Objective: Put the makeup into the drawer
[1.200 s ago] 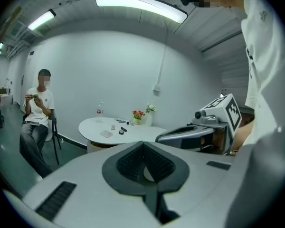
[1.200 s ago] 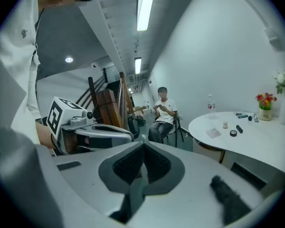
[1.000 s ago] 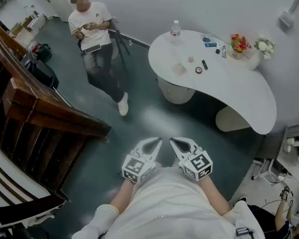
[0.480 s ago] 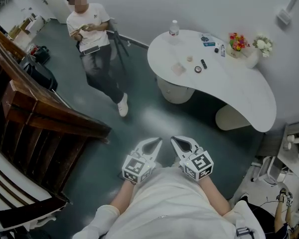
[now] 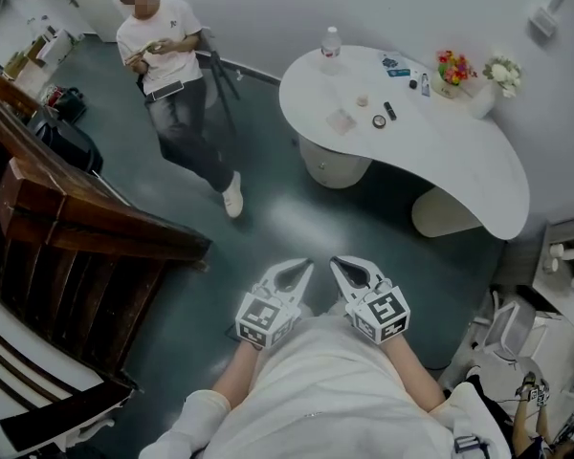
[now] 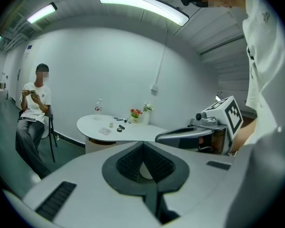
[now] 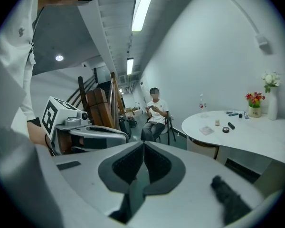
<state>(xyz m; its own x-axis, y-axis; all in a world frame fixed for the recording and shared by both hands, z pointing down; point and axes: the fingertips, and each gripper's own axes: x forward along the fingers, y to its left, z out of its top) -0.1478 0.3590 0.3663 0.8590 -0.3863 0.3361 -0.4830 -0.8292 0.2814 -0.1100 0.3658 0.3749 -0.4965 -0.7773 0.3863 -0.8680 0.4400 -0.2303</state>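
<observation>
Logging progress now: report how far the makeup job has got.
Nothing is done: the small makeup items lie on the white table. Nothing is in hand: left gripper and right gripper are shut, empty, near the person's body. Left: reaching the table, picking up and stowing everything.

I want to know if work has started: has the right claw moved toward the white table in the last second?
No. The right claw stays shut, close to the person's torso, still far short of the white table.
</observation>
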